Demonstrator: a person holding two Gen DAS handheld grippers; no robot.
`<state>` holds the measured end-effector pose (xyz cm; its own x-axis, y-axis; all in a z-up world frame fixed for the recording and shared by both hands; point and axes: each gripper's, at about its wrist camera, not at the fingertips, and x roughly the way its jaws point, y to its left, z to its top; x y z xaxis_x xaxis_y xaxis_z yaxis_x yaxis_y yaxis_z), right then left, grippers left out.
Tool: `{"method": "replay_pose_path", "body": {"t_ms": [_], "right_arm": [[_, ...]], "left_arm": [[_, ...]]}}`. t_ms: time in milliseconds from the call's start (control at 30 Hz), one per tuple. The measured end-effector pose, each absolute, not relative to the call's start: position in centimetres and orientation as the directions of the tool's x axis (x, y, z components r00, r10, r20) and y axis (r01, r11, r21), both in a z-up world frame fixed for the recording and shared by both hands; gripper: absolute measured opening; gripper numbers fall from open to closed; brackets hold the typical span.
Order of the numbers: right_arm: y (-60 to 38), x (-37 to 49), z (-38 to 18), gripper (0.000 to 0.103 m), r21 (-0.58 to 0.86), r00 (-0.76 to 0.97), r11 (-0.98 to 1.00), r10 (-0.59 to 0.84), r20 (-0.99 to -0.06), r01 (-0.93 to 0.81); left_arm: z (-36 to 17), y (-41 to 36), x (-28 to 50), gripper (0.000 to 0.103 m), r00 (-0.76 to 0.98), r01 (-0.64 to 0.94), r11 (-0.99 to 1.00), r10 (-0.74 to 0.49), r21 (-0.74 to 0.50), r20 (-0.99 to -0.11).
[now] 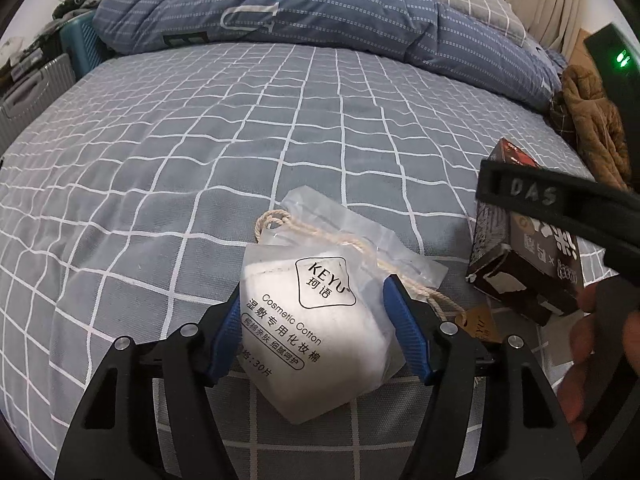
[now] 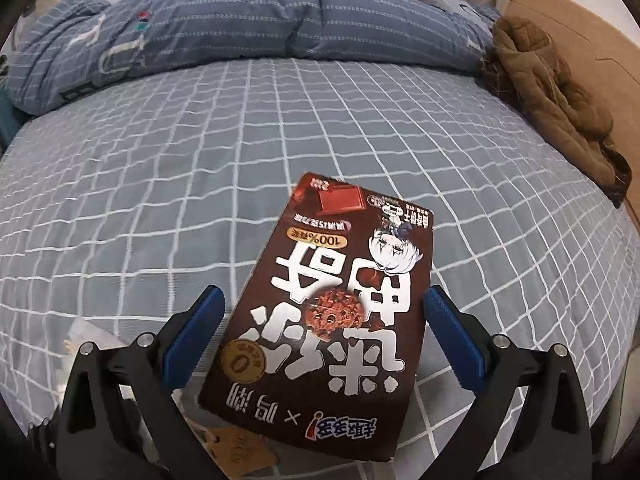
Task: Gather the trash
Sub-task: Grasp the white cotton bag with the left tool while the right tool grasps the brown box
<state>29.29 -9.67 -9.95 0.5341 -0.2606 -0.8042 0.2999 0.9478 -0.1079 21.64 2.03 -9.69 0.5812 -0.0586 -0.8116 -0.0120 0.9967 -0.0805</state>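
Observation:
A translucent drawstring bag of cosmetic cotton pads (image 1: 320,320) lies on the grey checked bed sheet (image 1: 240,140). My left gripper (image 1: 313,286) has its blue pads pressed against both sides of the bag. To the right lies a brown chocolate cookie box (image 1: 524,264); one black finger (image 1: 520,194) of my right gripper crosses over it. In the right wrist view, the cookie box (image 2: 332,304) sits between the pads of my right gripper (image 2: 324,292). A gap shows at the left pad.
A brown paper tag (image 1: 478,324) on the bag's cord lies between the two items. A blue duvet (image 1: 280,8) is heaped at the back, and a brown jacket (image 2: 552,92) lies at the right edge. Suitcases (image 1: 36,92) stand past the bed's left side.

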Motion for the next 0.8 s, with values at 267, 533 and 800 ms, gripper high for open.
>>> {"method": "replay_pose_path", "body": {"t_ms": [267, 533, 800], "right_arm": [[-10.6, 29.5, -10.4, 0.096, -0.118, 0.523, 0.941, -0.277, -0.806, 0.317], [-12.2, 29.8, -10.1, 0.096, -0.036, 0.501, 0.949, -0.197, -0.843, 0.314], [-13.6, 30.0, -9.7, 0.096, 0.059, 0.484, 0.948, -0.106, -0.869, 0.313]], "left_arm": [[-9.3, 2.5, 21.6, 0.065, 0.588, -0.017, 0.995, -0.066, -0.094, -0.806], [-8.9, 2.8, 21.6, 0.065, 0.595, -0.017, 0.994, -0.075, -0.106, -0.800], [-8.8, 2.9, 21.6, 0.065, 0.596, -0.018, 0.994, -0.078, -0.110, -0.799]]}}
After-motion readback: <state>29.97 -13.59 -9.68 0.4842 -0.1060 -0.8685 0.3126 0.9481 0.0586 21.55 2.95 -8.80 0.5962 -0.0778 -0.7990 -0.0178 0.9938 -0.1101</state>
